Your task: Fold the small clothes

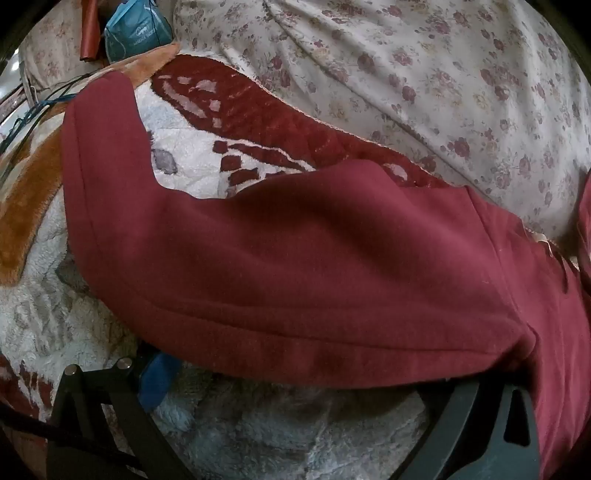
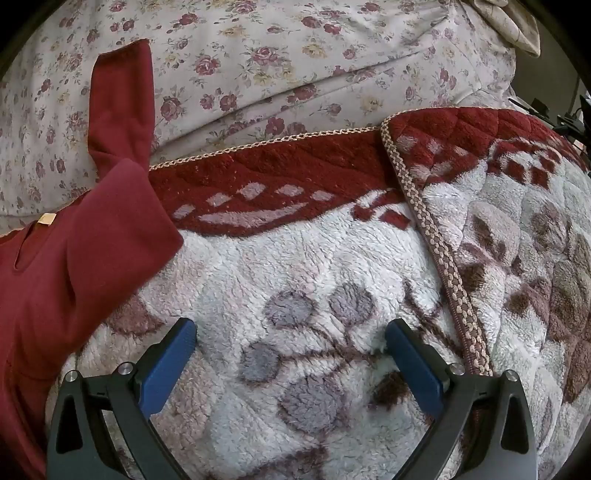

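A dark red long-sleeved garment lies on a fleecy patterned blanket. In the left wrist view its hem band runs across the frame and drapes over my left gripper; only the left blue pad shows, the right fingertip is hidden under cloth. In the right wrist view the garment lies at the left, one sleeve reaching up onto the floral sheet, a small tan label at its neck. My right gripper is open and empty over the blanket, right of the garment.
A floral sheet covers the bed behind the blanket. The blanket's braided edge folds over at the right. A blue bag, a red-brown roll and cables lie at the far left.
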### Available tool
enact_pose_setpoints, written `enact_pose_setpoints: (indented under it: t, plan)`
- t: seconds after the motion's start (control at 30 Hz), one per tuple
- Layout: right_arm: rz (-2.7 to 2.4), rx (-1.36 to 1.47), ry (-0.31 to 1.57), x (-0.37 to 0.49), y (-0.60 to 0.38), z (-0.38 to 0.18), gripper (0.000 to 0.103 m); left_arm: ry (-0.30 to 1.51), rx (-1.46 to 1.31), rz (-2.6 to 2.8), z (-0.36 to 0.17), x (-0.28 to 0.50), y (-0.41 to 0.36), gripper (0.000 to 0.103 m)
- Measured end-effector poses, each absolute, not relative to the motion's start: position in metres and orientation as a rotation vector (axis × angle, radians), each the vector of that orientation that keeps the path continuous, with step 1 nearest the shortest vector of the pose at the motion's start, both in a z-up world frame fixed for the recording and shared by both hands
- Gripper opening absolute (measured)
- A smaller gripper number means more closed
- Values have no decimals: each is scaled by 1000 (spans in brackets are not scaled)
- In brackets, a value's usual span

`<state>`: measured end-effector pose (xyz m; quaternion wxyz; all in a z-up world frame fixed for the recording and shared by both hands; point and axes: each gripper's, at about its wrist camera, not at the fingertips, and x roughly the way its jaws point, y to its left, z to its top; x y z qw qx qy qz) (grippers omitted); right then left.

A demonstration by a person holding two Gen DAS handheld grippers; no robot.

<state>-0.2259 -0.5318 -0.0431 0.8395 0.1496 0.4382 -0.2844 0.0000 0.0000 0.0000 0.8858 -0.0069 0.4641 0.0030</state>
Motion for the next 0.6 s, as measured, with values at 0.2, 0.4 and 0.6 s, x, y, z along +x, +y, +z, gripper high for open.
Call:
enact_pose_setpoints:
  t: [0.2,0.4,0.6]
  plan:
    - [-601,316,927,-226,-532,-43,103,965,-12,8,0,0,0,103]
    - [-601,316,927,-226,-532,-43,103,965,-12,7,0,0,0,103]
    - [-601,316,926,-226,-532,-43,103,965,-15,8,1,0,1,103]
